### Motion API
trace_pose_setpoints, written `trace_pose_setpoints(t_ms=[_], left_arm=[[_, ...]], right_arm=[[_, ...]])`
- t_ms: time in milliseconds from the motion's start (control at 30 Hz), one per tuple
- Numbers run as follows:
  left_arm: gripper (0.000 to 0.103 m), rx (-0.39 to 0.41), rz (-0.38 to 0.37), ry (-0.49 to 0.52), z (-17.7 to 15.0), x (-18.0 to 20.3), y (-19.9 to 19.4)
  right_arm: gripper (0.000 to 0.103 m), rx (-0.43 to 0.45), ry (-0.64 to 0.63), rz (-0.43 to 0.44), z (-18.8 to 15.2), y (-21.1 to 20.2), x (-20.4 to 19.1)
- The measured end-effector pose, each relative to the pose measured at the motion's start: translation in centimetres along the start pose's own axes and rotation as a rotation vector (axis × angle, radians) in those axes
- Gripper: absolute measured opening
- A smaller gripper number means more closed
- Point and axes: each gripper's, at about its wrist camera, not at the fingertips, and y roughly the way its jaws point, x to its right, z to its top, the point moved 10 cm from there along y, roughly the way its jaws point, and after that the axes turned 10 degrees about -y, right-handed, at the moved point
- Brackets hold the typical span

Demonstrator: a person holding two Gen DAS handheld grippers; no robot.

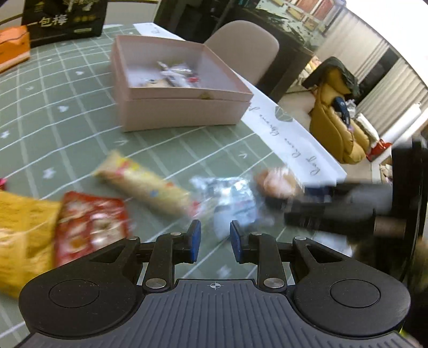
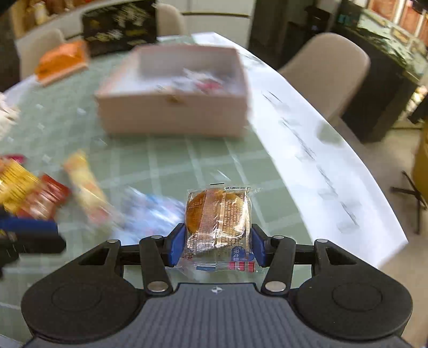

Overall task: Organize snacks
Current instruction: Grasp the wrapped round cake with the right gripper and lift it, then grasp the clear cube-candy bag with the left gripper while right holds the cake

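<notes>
My right gripper (image 2: pixel 218 246) is shut on a round brown pastry in a clear wrapper (image 2: pixel 218 216), lifted above the green checked tablecloth (image 2: pixel 171 166). The left wrist view shows it blurred at the right (image 1: pixel 278 182). My left gripper (image 1: pixel 215 241) is nearly closed, a narrow gap between its blue pads and nothing in it. Ahead stands an open pink box (image 1: pixel 187 93) (image 2: pixel 171 112) holding several wrapped snacks. On the cloth lie a long pale yellow packet (image 1: pixel 144 184), a clear blue-printed packet (image 1: pixel 227 198), a red packet (image 1: pixel 91 227) and a yellow bag (image 1: pixel 21 241).
A black printed box (image 1: pixel 64 18) and an orange pack (image 1: pixel 13 48) sit at the far side of the table. A white strip with writing (image 1: pixel 289 133) runs along the table's right edge. A beige chair (image 2: pixel 326 69) stands beyond that edge.
</notes>
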Motion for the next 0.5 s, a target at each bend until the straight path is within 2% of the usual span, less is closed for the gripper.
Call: trace_pose_setpoints(t_ms=[67,133,200,300,400,433,500], left_arm=[[0.028,-0.01,0.009,-0.005,0.2,1.1,1.3],[0.028,-0.008,0.025,0.009,0.6,1.9,2.2],[0.029,0.011,0.054,0.057,1.0,2.3,2.8],[0.03,0.034,0.159,0.165,2.0,1.8,3.9],[0.03,0.035,0.253,0.21,3.8,-0.2,4.7],[0.03,0.033,0.265,0.204,4.5,-0.9,4.8],[0.03,0.017,0.221,0.188,5.2,-1.3,4.7]], right_arm=[[0.051,-0.016,0.041,0.009,-1.2,0.6,0.6],[0.051,-0.007,0.087,0.057,-1.7,0.8,0.5],[0.051,0.012,0.063,0.109,-1.7,0.7,-0.8],[0.051,0.039,0.011,0.178,-2.1,0.3,-1.9],[0.051,0.048,-0.006,0.182,-2.3,0.2,-1.3],[0.051,0.048,-0.003,0.169,-2.4,0.2,-0.7],[0.051,0.052,-0.006,0.151,-2.7,-0.2,0.4]])
